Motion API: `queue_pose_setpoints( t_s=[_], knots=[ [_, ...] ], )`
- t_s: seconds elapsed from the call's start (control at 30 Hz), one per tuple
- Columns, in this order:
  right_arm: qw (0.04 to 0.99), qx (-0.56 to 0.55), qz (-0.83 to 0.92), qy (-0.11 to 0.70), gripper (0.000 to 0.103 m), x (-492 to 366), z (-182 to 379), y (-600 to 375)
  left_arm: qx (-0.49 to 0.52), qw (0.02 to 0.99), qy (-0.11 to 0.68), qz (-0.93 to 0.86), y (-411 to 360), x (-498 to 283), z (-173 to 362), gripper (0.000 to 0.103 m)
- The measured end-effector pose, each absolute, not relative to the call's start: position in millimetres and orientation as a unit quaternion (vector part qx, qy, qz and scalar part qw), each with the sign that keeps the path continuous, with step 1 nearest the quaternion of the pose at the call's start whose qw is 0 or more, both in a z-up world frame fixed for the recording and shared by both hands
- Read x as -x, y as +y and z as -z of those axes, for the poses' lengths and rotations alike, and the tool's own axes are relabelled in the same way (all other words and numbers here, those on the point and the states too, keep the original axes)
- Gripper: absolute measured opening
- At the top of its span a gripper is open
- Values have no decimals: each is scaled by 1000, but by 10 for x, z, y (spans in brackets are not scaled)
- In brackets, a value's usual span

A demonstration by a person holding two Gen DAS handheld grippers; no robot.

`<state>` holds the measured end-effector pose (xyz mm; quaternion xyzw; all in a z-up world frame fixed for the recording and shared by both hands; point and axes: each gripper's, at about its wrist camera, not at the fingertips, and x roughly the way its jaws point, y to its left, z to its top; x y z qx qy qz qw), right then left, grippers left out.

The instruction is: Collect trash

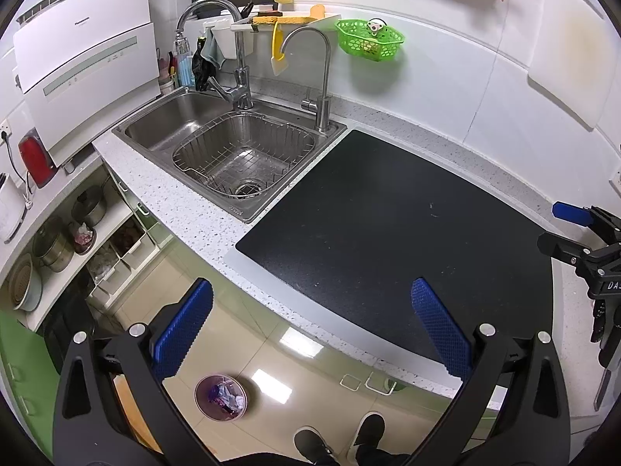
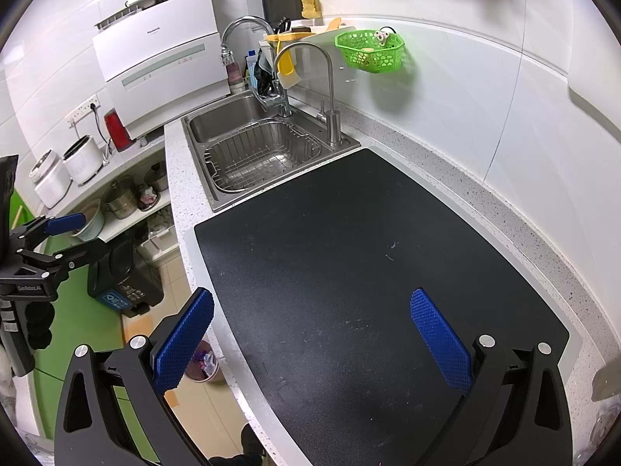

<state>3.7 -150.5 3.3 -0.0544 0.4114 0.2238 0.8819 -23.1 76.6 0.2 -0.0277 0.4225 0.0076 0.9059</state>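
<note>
Two ribbed blue pads, flat black mat

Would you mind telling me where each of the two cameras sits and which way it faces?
Left wrist view: on the left gripper, over the counter's front edge, facing the sink and black mat; its jaws stand open, the right gripper shows at the right edge, the person's shoes and a small bin below.
Right wrist view: on the right gripper, above the mat, facing the sink; jaws open, left gripper at left.
Shared: sink, mat, green basket.
</note>
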Motion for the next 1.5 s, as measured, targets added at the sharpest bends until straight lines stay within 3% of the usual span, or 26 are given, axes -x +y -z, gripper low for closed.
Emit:
queue_pose_setpoints(
  t_s=[1.5],
  knots=[
    [882,49,-222,412,97,-94,-13,-1606,78,898,432,-26,816,97,48,100]
  ],
)
